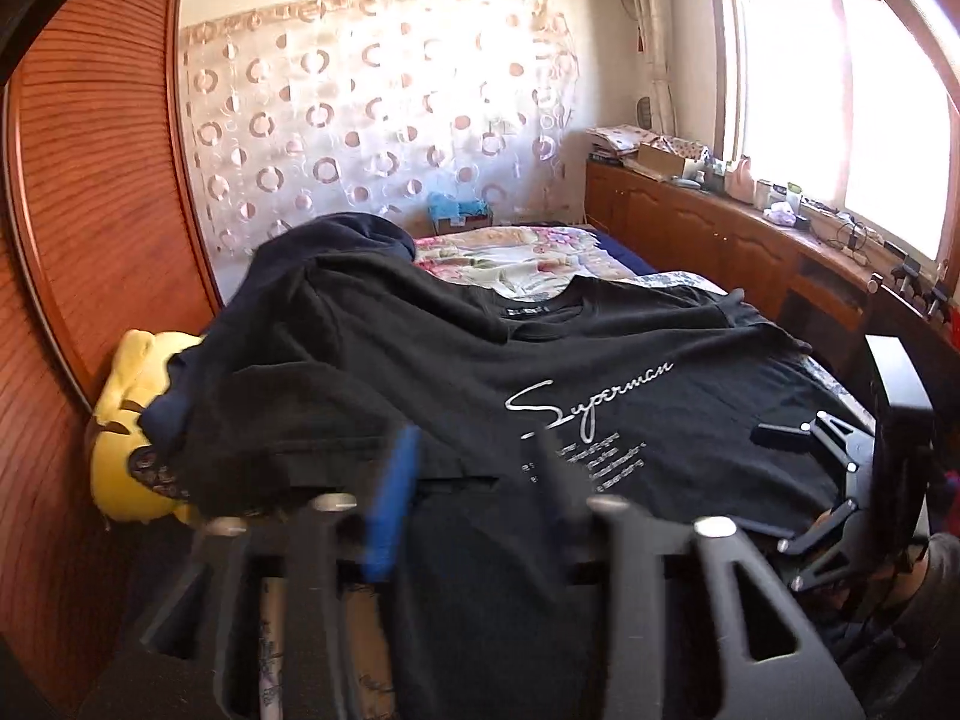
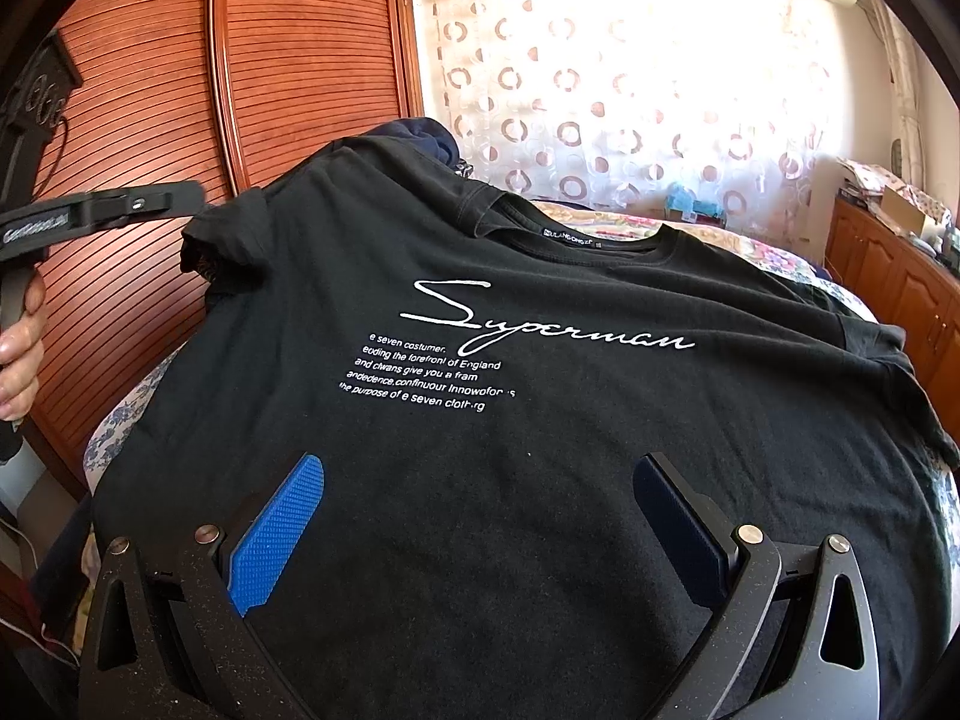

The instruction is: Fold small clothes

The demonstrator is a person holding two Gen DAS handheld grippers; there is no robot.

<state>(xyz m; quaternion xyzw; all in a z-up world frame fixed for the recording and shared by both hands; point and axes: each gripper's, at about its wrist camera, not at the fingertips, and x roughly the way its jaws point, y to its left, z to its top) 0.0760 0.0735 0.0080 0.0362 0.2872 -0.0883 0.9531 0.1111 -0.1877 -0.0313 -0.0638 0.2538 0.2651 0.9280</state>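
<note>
A black T-shirt (image 1: 600, 360) (image 2: 600, 276) with white "Superman" lettering lies spread face up on the bed, collar at the far end. Its left sleeve (image 2: 228, 240) is bunched up. My left gripper (image 1: 474, 480) is blurred over the shirt's near left part, jaws apart, with no cloth caught between them. In the right wrist view the left gripper (image 2: 192, 195) shows side-on at the left, off the sleeve. My right gripper (image 2: 480, 510) stands wide open just above the shirt's lower middle, its blue pads (image 2: 282, 516) gripping nothing. It also shows at the right edge as the right gripper (image 1: 786, 486).
A dark navy garment (image 1: 336, 234) is heaped behind the shirt's left shoulder. A yellow plush toy (image 1: 132, 372) sits by the slatted wooden wardrobe (image 1: 90, 180) on the left. Floral bedding (image 1: 510, 252) lies beyond the collar. A cluttered wooden cabinet (image 1: 720, 228) runs under the window. A hand (image 2: 21, 348) holds the left gripper.
</note>
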